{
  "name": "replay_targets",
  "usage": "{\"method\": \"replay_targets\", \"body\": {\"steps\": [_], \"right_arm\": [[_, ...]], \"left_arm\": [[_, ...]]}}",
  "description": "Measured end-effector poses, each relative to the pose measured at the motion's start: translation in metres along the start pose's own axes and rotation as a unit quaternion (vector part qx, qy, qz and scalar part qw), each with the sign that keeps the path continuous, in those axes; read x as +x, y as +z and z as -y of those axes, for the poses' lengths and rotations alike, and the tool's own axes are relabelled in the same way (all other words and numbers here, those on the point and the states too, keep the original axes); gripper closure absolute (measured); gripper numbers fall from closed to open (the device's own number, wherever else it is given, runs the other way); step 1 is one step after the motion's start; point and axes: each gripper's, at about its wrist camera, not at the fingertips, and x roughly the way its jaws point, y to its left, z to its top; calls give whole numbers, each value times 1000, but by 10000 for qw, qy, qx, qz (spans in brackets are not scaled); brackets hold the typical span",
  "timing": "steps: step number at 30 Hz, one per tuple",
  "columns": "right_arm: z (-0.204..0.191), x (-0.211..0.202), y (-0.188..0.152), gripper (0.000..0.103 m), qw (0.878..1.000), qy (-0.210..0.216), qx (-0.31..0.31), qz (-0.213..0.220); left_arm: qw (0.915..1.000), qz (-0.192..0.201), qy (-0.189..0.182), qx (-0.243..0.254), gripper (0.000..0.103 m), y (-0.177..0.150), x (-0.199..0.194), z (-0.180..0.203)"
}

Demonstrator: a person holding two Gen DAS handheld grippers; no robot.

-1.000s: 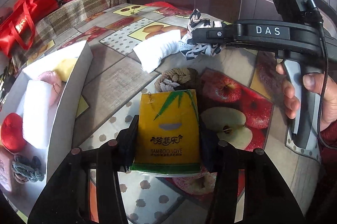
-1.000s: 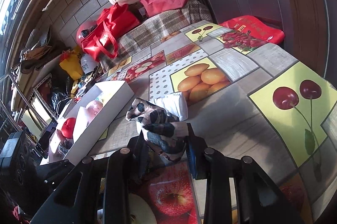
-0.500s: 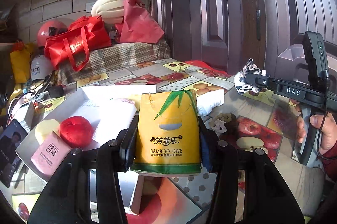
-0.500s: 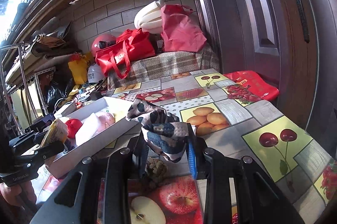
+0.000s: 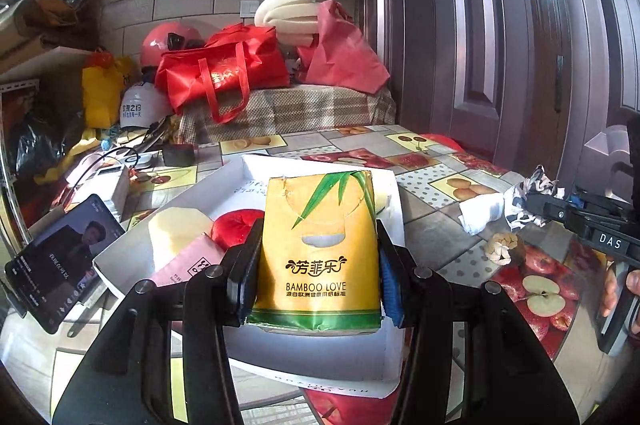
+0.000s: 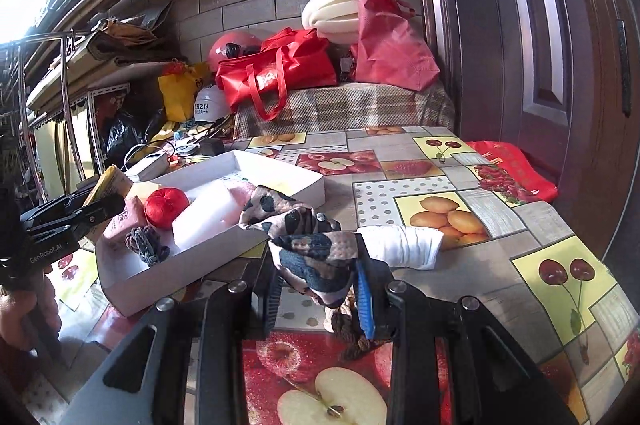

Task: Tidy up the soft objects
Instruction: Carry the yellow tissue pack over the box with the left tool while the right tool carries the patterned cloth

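Note:
My left gripper (image 5: 316, 285) is shut on a yellow tissue pack (image 5: 318, 249) and holds it above the near end of the white box (image 5: 372, 365). The box (image 6: 132, 297) holds a red ball (image 6: 166, 201), a white sponge (image 6: 208, 215), a pink packet (image 6: 120, 225), a grey yarn knot (image 6: 146, 245) and a yellow sponge (image 5: 176, 233). My right gripper (image 6: 320, 293) is shut on a patterned cloth (image 6: 308, 245), held above the table right of the box. A white rolled cloth (image 6: 404, 247) and a rope knot (image 6: 348, 325) lie on the table.
The fruit-print tablecloth (image 6: 560, 285) covers the table. A phone (image 5: 60, 261) and cables lie left of the box. A red packet (image 6: 512, 177) lies at the table's far right. Red bags (image 6: 276, 73), a helmet and foam are piled on a checked bench behind. A dark door stands at right.
My left gripper lifted the tissue pack off the table and swung left to above the box. My right gripper rose with the patterned cloth and tilted toward level.

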Motion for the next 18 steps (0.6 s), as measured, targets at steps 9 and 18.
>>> {"method": "replay_targets", "body": {"steps": [9,18], "right_arm": [[-22,7,-1,72,9996,185,-221,-70],[-48,19,1,72,9977,342,-571,-153]], "left_arm": [[9998,-36,180,-75,54,-1,3,-7],[9988,-145,300,-352,54,0,9,-23]]}}
